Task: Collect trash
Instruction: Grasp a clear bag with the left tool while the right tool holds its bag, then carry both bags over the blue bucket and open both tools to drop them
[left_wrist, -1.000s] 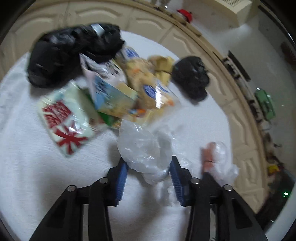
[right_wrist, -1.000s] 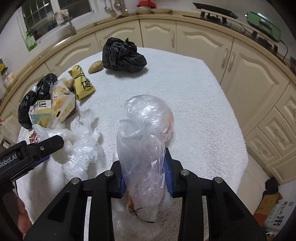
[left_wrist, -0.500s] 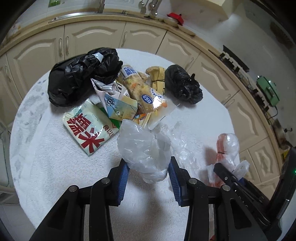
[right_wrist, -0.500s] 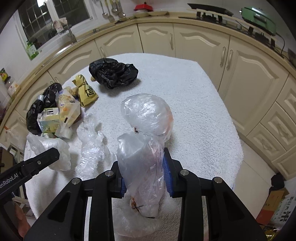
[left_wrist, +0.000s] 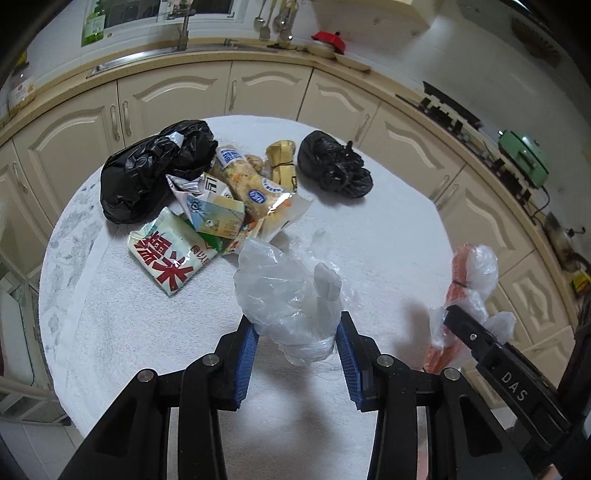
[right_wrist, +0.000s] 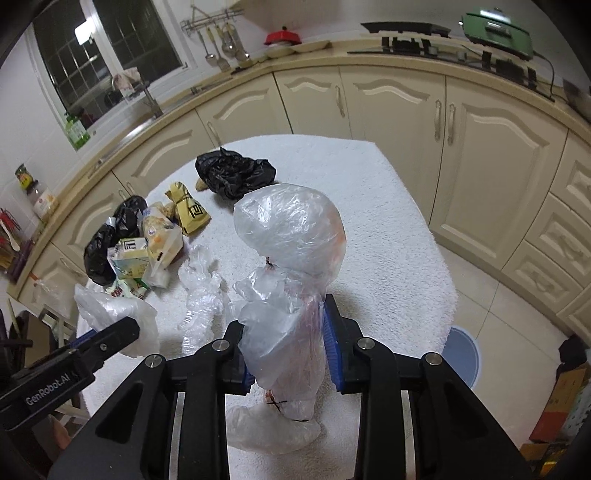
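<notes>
My left claw (left_wrist: 295, 349) is clamped on a crumpled clear plastic bag (left_wrist: 288, 295), held above the white towel-covered table (left_wrist: 388, 229); my right claw (right_wrist: 286, 349) grips a tied clear bag with something orange inside (right_wrist: 291, 236). Left to collect, I judge: a loose crinkled film (right_wrist: 199, 288) just beyond, then the noodle packet (left_wrist: 170, 258), milk carton (left_wrist: 214, 214), snack bag (left_wrist: 255, 188), yellow pouch (left_wrist: 282, 164) and two black bags (left_wrist: 155, 170) (left_wrist: 332, 166) farther back.

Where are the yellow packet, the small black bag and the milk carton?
yellow packet (left_wrist: 282, 166), left wrist view, middle of its tied body.
small black bag (left_wrist: 334, 168), left wrist view, crumpled middle.
milk carton (left_wrist: 214, 216), left wrist view, printed front face.
</notes>
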